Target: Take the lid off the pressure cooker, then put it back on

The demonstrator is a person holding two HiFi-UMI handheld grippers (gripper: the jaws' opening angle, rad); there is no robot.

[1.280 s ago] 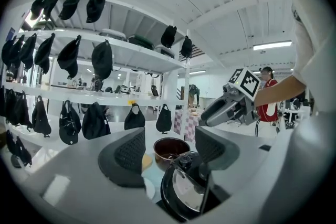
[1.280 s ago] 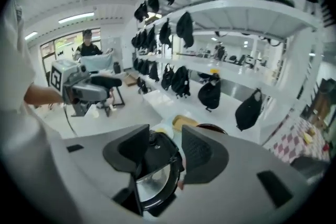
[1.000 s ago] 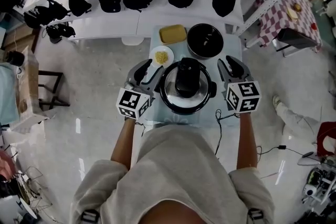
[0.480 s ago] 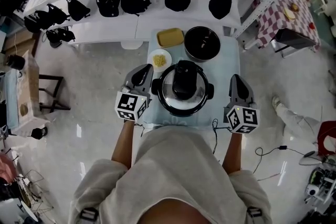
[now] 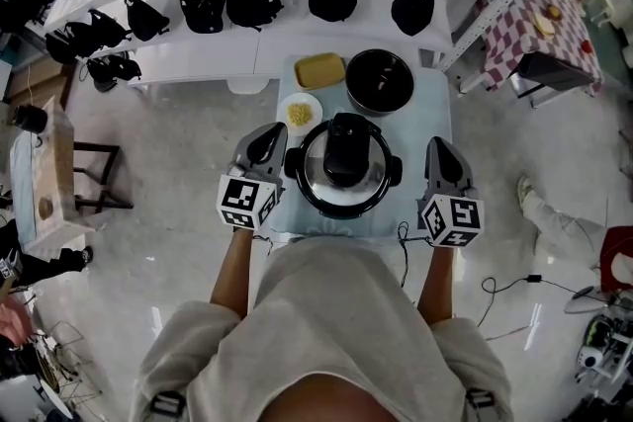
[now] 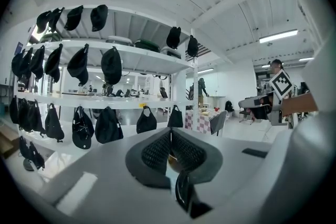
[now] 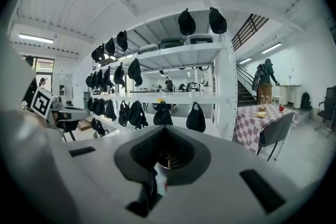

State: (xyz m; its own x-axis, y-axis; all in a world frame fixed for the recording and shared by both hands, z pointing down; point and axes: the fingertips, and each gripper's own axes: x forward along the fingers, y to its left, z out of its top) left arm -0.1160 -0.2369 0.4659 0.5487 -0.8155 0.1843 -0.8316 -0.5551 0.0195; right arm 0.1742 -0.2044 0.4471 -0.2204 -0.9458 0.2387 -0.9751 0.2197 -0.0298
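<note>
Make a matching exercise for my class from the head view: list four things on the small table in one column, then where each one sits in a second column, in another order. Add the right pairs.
Things
1. pressure cooker
2. yellow tray
3. white plate
4. black pot

Places on the table, as seen in the head view
A. far right corner
B. just beyond the cooker's left side, nearer than the tray
C. far left corner
D. middle, toward the near edge

Pairs: 1-D, 2-C, 3-B, 4-A
</note>
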